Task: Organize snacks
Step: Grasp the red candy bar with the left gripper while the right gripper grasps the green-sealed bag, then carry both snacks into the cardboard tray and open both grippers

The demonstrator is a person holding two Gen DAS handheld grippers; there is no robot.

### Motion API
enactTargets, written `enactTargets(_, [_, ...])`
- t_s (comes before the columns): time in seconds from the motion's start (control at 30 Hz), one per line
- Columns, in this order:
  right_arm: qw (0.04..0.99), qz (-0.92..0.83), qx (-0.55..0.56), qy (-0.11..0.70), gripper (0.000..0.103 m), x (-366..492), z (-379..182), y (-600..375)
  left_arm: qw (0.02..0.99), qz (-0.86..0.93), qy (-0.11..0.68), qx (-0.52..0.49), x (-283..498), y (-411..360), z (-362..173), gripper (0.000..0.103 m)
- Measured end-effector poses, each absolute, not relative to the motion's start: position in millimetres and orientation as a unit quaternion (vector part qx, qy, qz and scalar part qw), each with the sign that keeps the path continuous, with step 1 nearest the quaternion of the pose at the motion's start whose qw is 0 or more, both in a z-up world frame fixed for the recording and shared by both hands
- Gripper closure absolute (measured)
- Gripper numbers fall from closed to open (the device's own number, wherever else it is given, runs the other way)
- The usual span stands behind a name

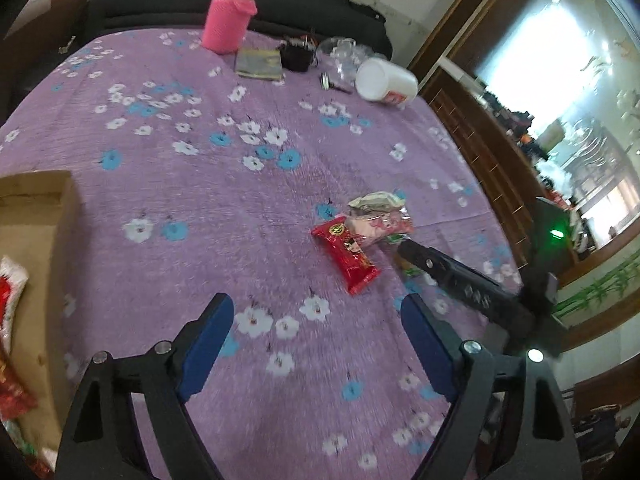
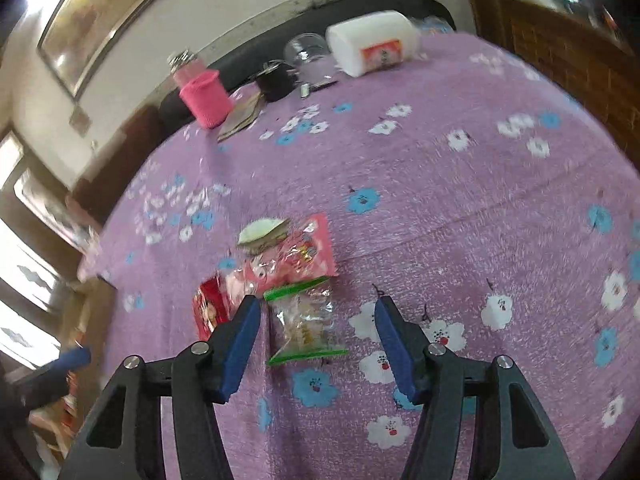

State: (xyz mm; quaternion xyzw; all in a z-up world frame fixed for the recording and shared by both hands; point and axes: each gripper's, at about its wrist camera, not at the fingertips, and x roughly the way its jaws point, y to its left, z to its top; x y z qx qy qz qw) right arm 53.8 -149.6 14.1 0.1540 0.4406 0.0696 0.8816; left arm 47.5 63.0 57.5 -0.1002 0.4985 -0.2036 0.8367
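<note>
Bare tablecloth (image 1: 248, 208) lies open between cardboard box (image 1: 36, 216) and snack pile (image 1: 360, 236); clutter lines the far edge.

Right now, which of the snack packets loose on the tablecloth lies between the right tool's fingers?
The clear green-edged packet. The red packet lies outside the left finger, and the pink packet sits beyond the fingertips.

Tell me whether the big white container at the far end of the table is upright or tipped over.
Tipped over. The white container lies on its side on the purple tablecloth, label facing sideways, round end showing in the left wrist view.
</note>
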Motion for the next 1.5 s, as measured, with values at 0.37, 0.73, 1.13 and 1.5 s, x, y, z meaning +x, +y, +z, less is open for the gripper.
enactTargets(0.37, [0.880,0.038,0.182,0.438,0.071,46.6,12.0,-180.7,0.839,-0.197,0.507,-0.040,77.6,-1.0,20.1,0.018])
enactTargets(0.73, [0.876,0.037,0.218,0.428,0.071,46.7,13.2,-197.1,0.866,-0.176,0.466,0.043,76.9,-14.3,17.1,0.076])
enactTargets(1.13, [0.874,0.085,0.282,0.386,0.071,31.9,22.6,-201.9,0.893,-0.170,0.416,-0.010,11.5,66.8,78.3,0.075])
enactTargets(1.5, [0.888,0.081,0.247,0.380,0.071,-28.0,47.4,-156.0,0.910,-0.128,0.381,-0.103,-52.9,180.9,97.9,0.075])
